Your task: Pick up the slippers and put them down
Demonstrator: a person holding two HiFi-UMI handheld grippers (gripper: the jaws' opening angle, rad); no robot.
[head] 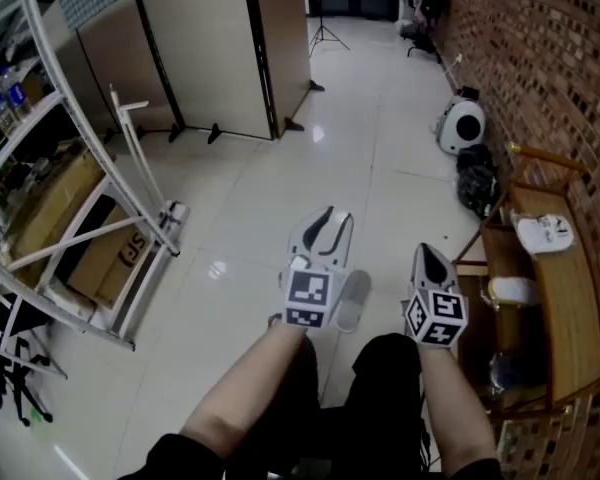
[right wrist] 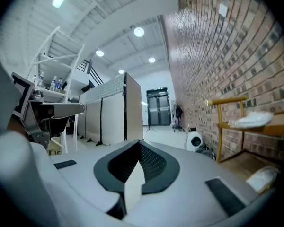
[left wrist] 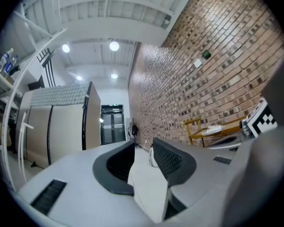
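In the head view, the left gripper and right gripper are raised side by side above the tiled floor, where a grey slipper lies flat. The left gripper view shows its jaws parted, with only floor between them. The right gripper view shows its jaws pressed tip to tip, holding nothing.
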